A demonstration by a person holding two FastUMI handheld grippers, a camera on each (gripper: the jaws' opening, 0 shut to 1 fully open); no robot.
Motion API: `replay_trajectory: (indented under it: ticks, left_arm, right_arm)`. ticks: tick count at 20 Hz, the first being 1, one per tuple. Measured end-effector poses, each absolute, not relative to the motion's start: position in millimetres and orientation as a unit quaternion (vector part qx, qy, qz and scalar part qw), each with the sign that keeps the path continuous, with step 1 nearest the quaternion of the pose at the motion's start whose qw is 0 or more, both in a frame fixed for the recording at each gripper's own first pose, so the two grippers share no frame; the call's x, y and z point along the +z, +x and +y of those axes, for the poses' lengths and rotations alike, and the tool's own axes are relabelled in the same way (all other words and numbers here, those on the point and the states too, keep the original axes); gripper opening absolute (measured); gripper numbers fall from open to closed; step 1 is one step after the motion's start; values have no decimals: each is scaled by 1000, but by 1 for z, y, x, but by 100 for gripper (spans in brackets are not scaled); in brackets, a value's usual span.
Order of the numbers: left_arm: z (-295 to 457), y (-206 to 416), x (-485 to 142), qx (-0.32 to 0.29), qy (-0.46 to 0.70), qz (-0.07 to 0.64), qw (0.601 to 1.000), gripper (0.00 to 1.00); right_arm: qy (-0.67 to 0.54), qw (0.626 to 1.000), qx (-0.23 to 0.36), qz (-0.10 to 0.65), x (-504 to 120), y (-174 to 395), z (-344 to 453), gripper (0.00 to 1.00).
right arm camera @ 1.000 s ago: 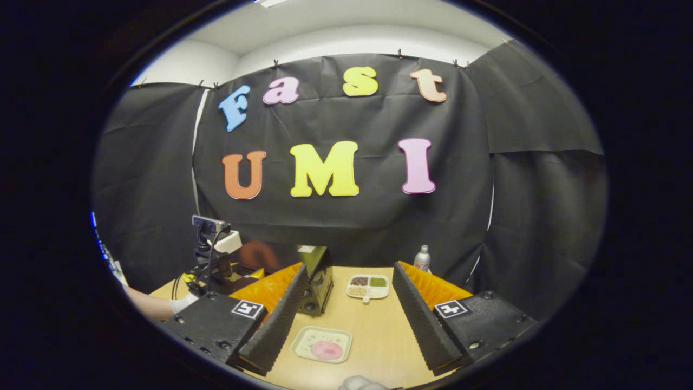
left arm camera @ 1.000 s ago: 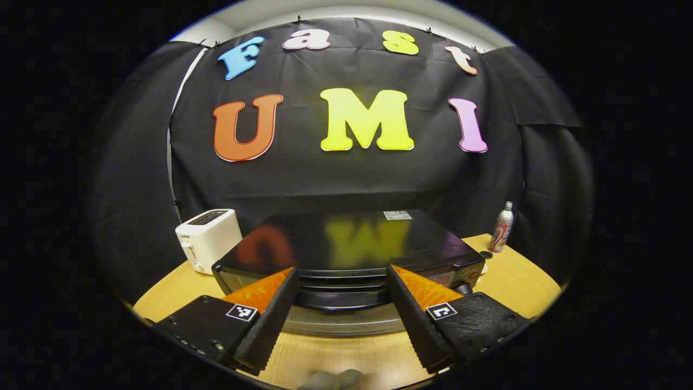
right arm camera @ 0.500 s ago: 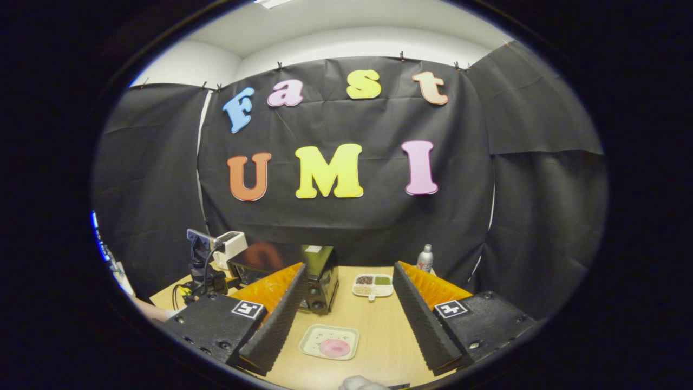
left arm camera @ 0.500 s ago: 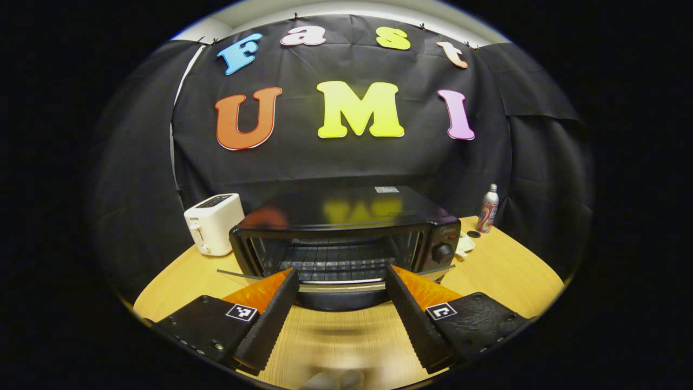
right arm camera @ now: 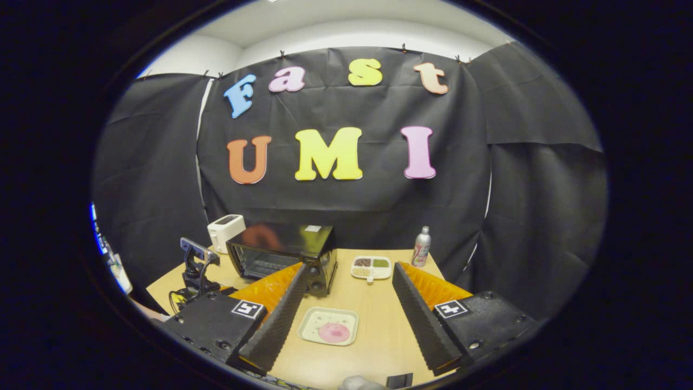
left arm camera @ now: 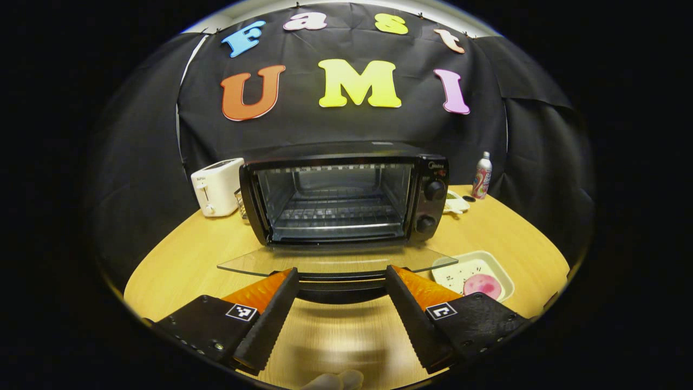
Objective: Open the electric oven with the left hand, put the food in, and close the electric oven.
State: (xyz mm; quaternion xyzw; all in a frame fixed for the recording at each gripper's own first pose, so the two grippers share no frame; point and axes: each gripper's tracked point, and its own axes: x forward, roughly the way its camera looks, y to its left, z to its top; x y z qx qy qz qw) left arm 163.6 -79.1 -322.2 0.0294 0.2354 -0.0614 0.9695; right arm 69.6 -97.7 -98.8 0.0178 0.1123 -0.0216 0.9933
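Oven [left arm camera: 346,195] door [left arm camera: 335,261] down flat, front edge between left gripper [left arm camera: 342,273] jaws (apart, untouching); right gripper [right arm camera: 349,271] jaws apart.

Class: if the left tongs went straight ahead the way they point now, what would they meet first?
Most likely the handle of the oven's lowered glass door, lying between the open left tongs; depth is unclear.
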Motion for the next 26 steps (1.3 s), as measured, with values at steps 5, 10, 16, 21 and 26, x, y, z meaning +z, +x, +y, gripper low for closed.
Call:
replay_trajectory:
  ticks: [5,10,16,21,26]
  left_arm:
    - [-75,150,-358,-59,28,275,959,97]
    - [-70,140,-392,-53,11,322,945,98]
    - [-59,141,-369,-35,6,302,953,98]
    - [-52,134,-309,-18,1,262,965,97]
    - [-50,123,-230,-7,3,206,978,97]
  right_arm:
    - [15,990,-30,140,-126,72,-107,97]
    - [20,981,-32,188,-169,84,-118,99]
    - [53,959,-25,276,-246,112,-132,96]
    - [86,932,2,353,-314,142,-126,81]
    - [128,897,31,421,-374,163,-113,62]
